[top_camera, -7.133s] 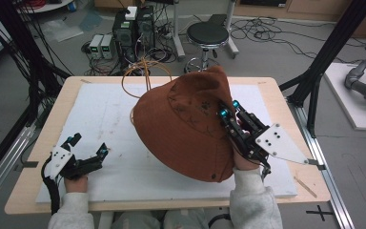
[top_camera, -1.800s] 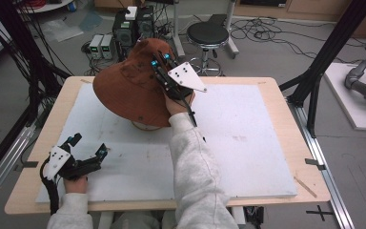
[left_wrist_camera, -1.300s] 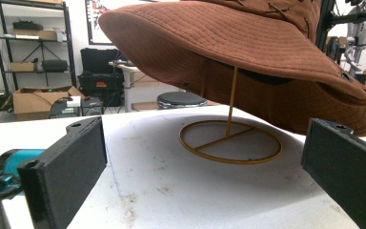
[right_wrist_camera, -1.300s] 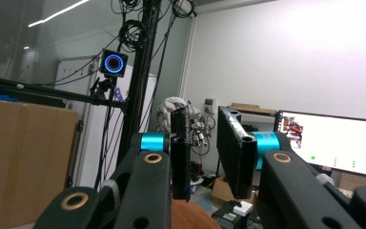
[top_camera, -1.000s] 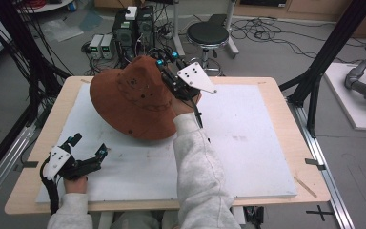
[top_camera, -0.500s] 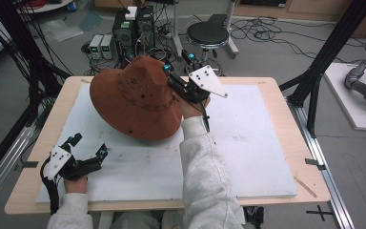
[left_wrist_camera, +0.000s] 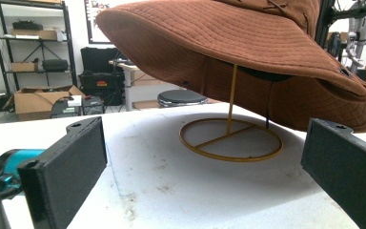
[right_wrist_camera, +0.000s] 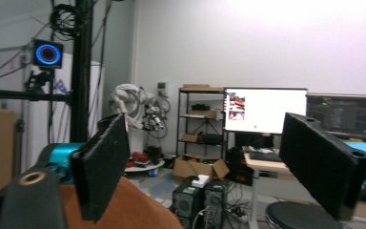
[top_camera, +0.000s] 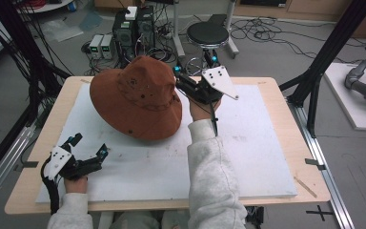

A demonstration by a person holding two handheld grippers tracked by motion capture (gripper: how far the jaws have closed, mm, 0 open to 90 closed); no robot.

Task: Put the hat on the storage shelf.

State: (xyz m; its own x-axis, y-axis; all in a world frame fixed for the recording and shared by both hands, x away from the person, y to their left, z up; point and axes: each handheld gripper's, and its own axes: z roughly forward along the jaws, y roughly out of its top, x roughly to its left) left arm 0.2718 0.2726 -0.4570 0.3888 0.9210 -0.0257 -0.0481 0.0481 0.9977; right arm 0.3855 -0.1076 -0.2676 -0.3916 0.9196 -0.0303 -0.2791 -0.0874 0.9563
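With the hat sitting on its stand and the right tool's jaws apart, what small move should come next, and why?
Probably draw the right tool back from the brown hat. Its jaws have just been opening and nothing sits between them, while the hat rests on the gold wire stand. The hat hangs tilted, so a slow retreat seems wise. The left tool lies open on the white board.
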